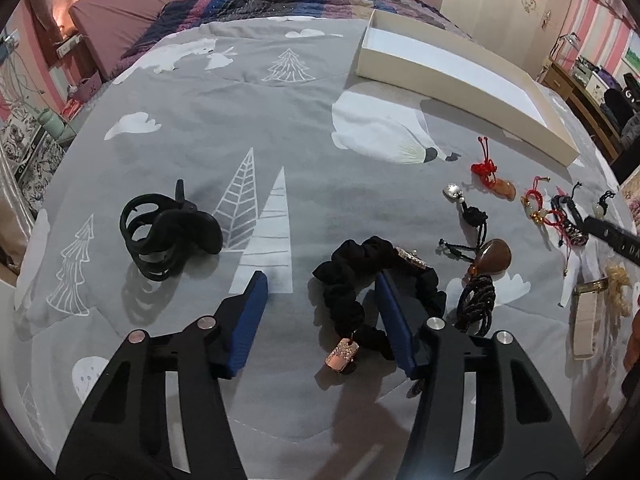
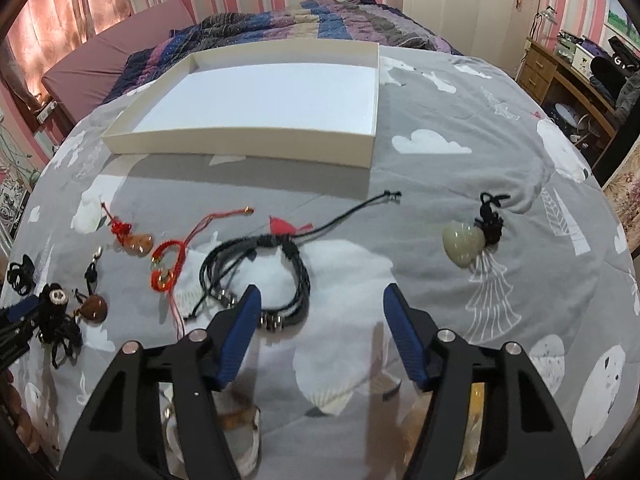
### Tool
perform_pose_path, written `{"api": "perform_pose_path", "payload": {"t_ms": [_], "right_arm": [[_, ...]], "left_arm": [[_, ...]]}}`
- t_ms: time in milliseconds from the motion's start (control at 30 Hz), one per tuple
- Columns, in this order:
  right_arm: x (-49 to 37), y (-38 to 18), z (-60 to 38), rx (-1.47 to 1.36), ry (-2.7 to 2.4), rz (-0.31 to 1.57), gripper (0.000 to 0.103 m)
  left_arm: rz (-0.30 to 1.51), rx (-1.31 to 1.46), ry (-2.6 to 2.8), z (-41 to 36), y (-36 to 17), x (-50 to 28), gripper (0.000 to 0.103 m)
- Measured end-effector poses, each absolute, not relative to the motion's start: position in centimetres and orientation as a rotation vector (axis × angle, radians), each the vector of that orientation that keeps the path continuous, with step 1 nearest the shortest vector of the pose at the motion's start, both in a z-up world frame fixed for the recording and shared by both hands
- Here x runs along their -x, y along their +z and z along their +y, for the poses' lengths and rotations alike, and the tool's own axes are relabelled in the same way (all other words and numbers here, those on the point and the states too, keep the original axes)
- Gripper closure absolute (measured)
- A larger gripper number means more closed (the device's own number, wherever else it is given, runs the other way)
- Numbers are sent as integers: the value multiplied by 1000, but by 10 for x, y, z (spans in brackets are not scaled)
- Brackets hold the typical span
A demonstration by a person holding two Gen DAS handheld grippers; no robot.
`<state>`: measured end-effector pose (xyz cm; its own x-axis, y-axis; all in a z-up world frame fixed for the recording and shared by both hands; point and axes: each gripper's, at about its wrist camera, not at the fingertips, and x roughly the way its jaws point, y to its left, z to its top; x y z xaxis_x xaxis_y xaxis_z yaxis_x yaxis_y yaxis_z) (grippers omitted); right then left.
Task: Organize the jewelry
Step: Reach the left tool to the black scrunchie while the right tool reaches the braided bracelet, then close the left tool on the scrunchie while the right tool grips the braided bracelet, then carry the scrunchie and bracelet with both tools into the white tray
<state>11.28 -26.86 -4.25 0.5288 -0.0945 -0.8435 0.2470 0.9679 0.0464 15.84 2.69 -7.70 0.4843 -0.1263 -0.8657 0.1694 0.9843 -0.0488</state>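
A grey bedspread printed with white trees is seen in both views, and the jewelry is spread over it. The left gripper is held low over the cloth with its blue pads apart. A black scrunchie with a rose-gold charm lies partly between them; the right pad is placed against its inner side, while the left pad touches only the cloth, so nothing is clamped. A black claw clip is found well to the left, and a brown teardrop pendant just beside the scrunchie on the right.

The right gripper is also kept with its pads apart. A black braided bracelet with metal beads is lying at the left pad, perhaps touching it; this is not clear, because the pad hides part of the cord. A pale heart pendant on black cord is seen to the right, and red cord charms to the left.

An open white box is placed further back on the bed, with no jewelry in it.
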Motion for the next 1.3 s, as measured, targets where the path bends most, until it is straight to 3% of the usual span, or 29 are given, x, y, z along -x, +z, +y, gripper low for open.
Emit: {"api": "perform_pose_path", "payload": {"t_ms": [267, 400, 467, 567, 733, 1300], "right_arm": [[-132, -54, -269, -171, -178, 1035, 53], [-139, -58, -267, -156, -189, 1042, 55], [-139, -58, -266, -150, -190, 1039, 56], [-137, -57, -262, -133, -170, 1029, 78], [-136, -58, -261, -116, -151, 1019, 94], [-131, -28, -271, -98, -118, 920, 96]], "left_arm": [[1040, -66, -182, 21, -77, -161, 64], [1036, -64, -187, 20, -77, -162, 82], [1037, -59, -185, 22, -77, -164, 85], [1037, -49, -189, 24, -76, -165, 92], [1028, -45, -205, 23, -76, -167, 94], [946, -9, -287, 1, -25, -169, 94]]}}
